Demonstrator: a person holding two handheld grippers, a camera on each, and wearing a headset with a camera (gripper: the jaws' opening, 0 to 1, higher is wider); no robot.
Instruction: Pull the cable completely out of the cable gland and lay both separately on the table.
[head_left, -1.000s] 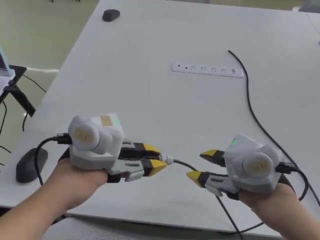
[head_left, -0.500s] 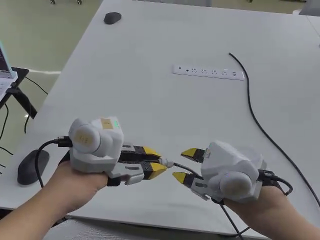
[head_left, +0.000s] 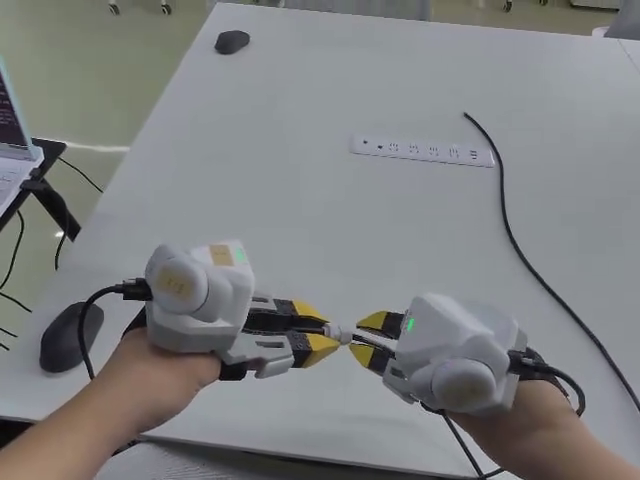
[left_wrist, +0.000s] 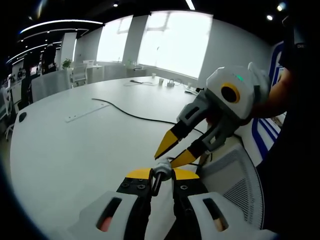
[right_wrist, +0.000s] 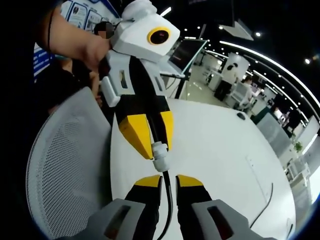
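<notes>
A small pale-grey cable gland with a stepped body hangs in the air over the near edge of the white table, pinched between the yellow tips of the left gripper; the gland lies roughly level, its narrow end towards the right gripper, just beside it; a thin black cable is threaded through the gland and not yet pulled out, running back between the left gripper's jaws on one side and out between the right gripper's parted yellow tips on the other.
</notes>
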